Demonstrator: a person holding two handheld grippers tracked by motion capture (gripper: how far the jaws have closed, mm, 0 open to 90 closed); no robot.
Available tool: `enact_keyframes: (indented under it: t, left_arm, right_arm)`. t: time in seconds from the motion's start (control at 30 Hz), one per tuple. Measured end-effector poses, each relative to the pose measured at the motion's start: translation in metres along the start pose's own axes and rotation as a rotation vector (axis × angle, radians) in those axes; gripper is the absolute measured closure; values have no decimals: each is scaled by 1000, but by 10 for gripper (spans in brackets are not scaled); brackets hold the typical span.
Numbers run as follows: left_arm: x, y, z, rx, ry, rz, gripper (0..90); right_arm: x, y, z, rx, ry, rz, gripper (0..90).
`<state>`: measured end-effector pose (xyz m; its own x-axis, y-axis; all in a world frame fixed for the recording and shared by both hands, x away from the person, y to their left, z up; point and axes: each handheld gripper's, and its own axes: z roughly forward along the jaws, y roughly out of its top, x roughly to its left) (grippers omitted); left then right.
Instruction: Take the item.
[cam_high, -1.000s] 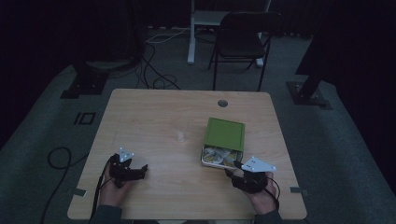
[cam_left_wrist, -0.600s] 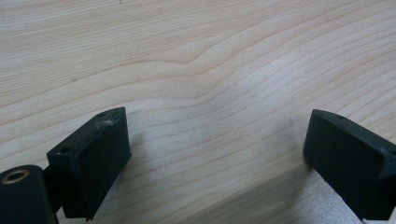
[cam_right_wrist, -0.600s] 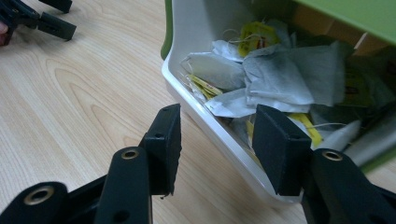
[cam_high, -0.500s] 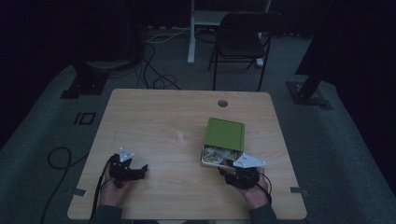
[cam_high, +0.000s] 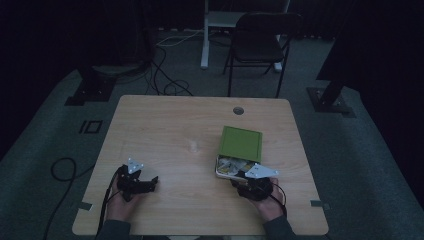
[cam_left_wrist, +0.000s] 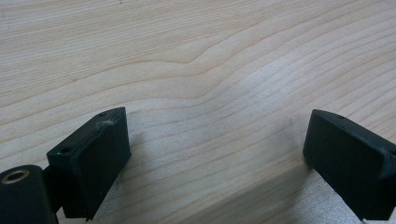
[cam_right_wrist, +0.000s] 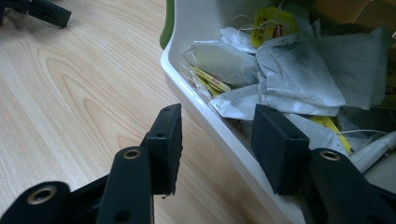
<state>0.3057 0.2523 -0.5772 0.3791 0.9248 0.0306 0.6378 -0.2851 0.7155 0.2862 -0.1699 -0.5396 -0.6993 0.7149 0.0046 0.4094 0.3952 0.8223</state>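
Observation:
A white box (cam_high: 223, 172) with a green lid (cam_high: 241, 142) slid back over its far part sits right of the table's middle. Its open near end holds several tea bags (cam_right_wrist: 299, 70) with yellow tags. My right gripper (cam_high: 237, 180) is at the box's near left corner, open. In the right gripper view the right gripper (cam_right_wrist: 217, 123) straddles the box's white wall (cam_right_wrist: 205, 112), one jaw outside over the wood and the other inside above the tea bags, and neither pad presses on it. My left gripper (cam_high: 151, 182) rests on the near left of the table. The left gripper (cam_left_wrist: 215, 130) is open over bare wood.
A small clear object (cam_high: 192, 146) stands on the wooden table (cam_high: 165, 125) left of the box. A round cable hole (cam_high: 238, 110) lies near the far edge. A dark chair (cam_high: 260, 45) and cables are on the floor beyond. The left gripper's jaw (cam_right_wrist: 44, 13) shows far off.
My right gripper has shifted left along the table's near side and sunk a little, coming onto the box's near left corner. The left gripper has stayed put.

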Motion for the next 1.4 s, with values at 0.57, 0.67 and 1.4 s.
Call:
enact_keyframes:
  t: [0.57, 0.67, 1.4]
  left_arm:
    - [0, 0, 0, 0, 0, 0, 80]
    - [0, 0, 0, 0, 0, 0, 80]
    - [0, 0, 0, 0, 0, 0, 80]
  right_arm:
    - [-2, 0, 3, 19, 4, -17, 550]
    - [-1, 0, 3, 22, 6, -22, 555]
    - [15, -7, -9, 39, 36, -63, 591]
